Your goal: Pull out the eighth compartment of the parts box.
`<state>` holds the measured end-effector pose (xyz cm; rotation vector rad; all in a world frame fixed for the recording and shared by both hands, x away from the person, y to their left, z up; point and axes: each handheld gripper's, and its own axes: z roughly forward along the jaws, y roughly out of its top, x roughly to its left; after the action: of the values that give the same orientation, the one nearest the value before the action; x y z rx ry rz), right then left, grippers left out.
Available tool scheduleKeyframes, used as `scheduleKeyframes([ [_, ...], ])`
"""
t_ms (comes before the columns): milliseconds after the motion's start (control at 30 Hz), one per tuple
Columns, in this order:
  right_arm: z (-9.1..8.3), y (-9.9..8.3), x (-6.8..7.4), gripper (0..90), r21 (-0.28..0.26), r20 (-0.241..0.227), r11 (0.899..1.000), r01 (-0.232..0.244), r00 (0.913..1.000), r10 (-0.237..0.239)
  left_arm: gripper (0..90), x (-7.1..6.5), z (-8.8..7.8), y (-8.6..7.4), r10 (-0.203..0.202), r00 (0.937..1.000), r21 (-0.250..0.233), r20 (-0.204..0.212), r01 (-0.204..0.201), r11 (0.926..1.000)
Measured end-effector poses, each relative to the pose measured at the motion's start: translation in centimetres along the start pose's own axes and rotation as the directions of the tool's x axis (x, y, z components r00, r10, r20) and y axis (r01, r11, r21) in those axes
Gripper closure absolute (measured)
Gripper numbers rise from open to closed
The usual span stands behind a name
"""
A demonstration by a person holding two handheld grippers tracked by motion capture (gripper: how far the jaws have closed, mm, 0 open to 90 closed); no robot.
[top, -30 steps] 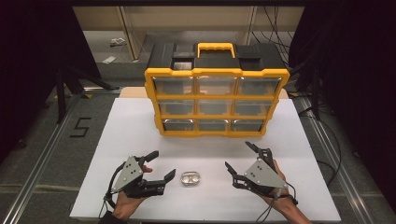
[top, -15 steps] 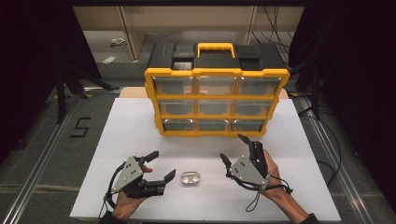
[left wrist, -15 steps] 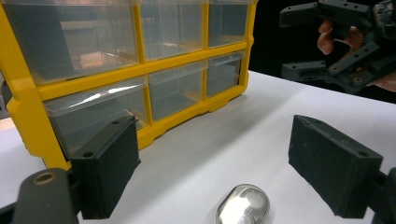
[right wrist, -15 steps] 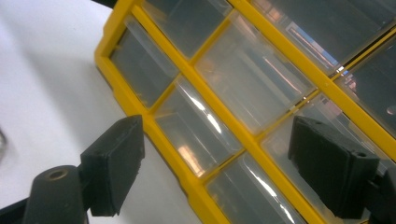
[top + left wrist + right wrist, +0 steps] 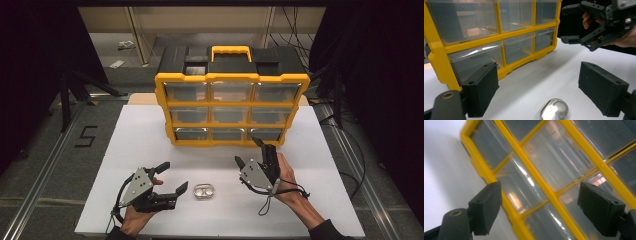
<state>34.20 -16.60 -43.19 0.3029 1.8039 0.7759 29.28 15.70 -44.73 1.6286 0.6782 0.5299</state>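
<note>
- Here, your left gripper [image 5: 172, 179] sits at the lower left of the high view, low over the white table [image 5: 140, 135], with its jaws spread wide and nothing between them.
- In the left gripper view, the small shiny metal case [image 5: 554, 112] lies at the bottom centre of the frame, on the table between your two black jaw pads and touching neither.
- From above, that metal case [image 5: 203, 191] rests near the front edge of the table, just right of your left gripper's tips and well left of your right hand.
- Your right gripper [image 5: 249, 152] is right of centre in the high view, raised and pointing up the frame at the bottom row of the drawer organiser [image 5: 231, 95]; its jaws are parted and hold nothing.
- In the right gripper view, the yellow frame and clear drawers of the organiser [image 5: 554, 175] run diagonally across the frame, seen through the wide gap between your two pads; the view is tilted.
- The organiser stands upright at the middle of the table's far side, yellow handle on top, all nine clear drawers shut.
- In the left gripper view, your right gripper [image 5: 569, 25] shows at the upper right, in front of the organiser's right end, apart from it.
</note>
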Motion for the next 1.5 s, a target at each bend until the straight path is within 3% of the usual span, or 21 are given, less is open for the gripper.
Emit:
scheduleKeyframes([
  [133,0.9,0.0,-0.1,21.7,0.006,0.015,1.0,0.015,0.9998,-0.015,15.9,0.0,0.0,0.0,-0.003,1.0,-0.002,-0.002,0.003,1.0],
  [267,1.9,-0.2,0.1,22.7,0.01,0.022,0.997,0.076,0.9968,-0.077,15.9,0.0,0.0,0.0,-0.004,1.0,-0.003,-0.001,0.004,1.0],
  [533,3.6,-0.2,0.2,23.2,0.029,0.033,0.992,0.119,0.9922,-0.12,15.9,0.0,0.0,-0.1,-0.003,1.0,0.0,0.003,0.003,1.0],
  [833,5.2,0.0,0.5,25.7,0.032,0.055,0.98,0.195,0.9789,-0.197,15.9,0.0,0.0,0.0,-0.008,1.0,-0.004,0.004,0.008,1.0],
  [1000,6.0,-0.2,1.0,26.8,0.045,0.062,0.968,0.245,0.9669,-0.248,15.9,0.0,0.0,0.0,-0.008,1.0,-0.005,0.005,0.008,1.0],
  [1500,7.5,-0.7,2.0,28.4,0.063,0.06,0.951,0.304,0.9496,-0.308,15.9,0.0,0.0,0.0,-0.003,1.0,-0.006,0.006,0.003,1.0],
])
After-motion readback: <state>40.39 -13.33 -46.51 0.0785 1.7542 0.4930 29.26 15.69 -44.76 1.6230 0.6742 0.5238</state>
